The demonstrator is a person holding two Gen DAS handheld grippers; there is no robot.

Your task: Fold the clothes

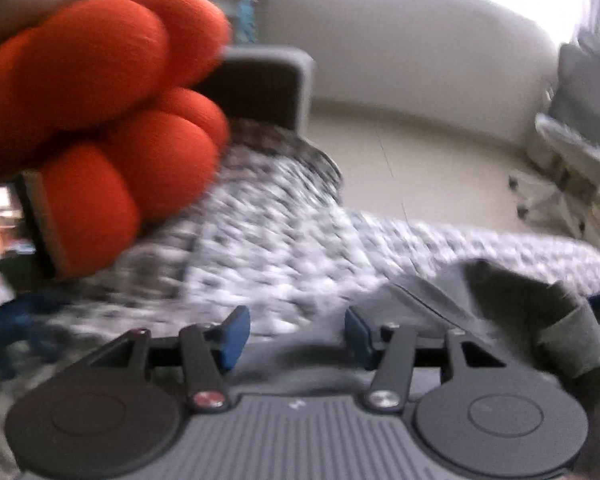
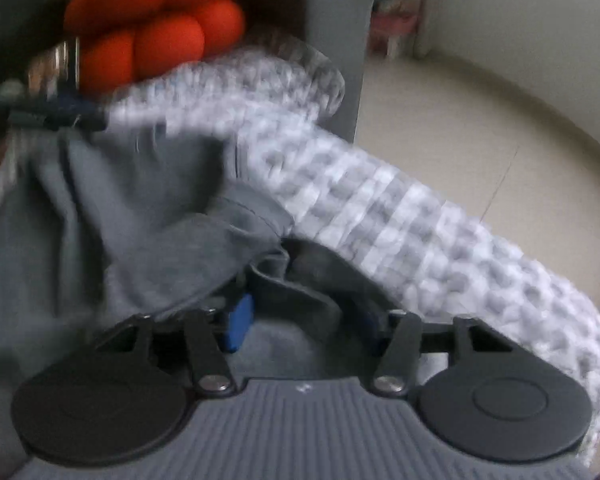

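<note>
A grey garment (image 2: 140, 216) lies crumpled on a grey-and-white patterned bed cover (image 2: 400, 220). My right gripper (image 2: 306, 328) stands open, its fingers wide apart. A dark fold of the garment lies across the gap and hides the right fingertip. The left fingertip (image 2: 240, 324) shows blue. In the left wrist view my left gripper (image 1: 296, 336) is open just above the garment (image 1: 440, 304), nothing pinched. An orange-gloved hand (image 1: 100, 120) holds the other gripper at upper left. Another orange-gloved hand (image 2: 156, 20) is in the right wrist view. Both views are motion-blurred.
The patterned cover (image 1: 280, 220) drapes over the bed edge. A grey boxy piece of furniture (image 2: 340, 40) stands at its far end. Beyond it is pale floor (image 1: 420, 160), with a light office chair (image 1: 572, 168) at the right near a bright window.
</note>
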